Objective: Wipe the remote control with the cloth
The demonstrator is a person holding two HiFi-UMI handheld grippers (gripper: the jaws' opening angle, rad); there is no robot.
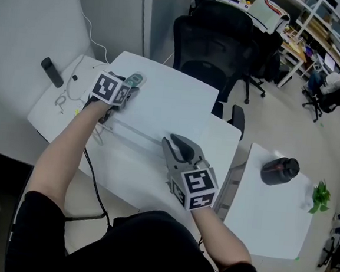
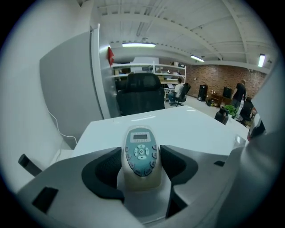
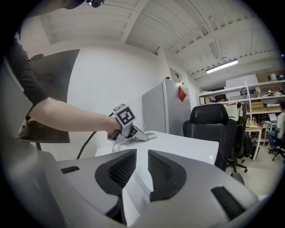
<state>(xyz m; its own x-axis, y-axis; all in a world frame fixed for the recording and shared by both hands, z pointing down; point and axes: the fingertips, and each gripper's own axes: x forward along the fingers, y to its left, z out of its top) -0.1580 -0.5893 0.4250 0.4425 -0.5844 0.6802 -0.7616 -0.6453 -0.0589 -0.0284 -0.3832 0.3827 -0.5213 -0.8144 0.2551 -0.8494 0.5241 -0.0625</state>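
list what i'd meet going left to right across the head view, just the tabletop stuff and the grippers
black cylinder → left gripper with the remote control between its jaws → right gripper → black jar → green plant

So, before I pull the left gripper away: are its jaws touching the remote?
Cannot tell. In the left gripper view the remote lies between the jaws of the left gripper, its sides right beside both, with no plain gap or contact.
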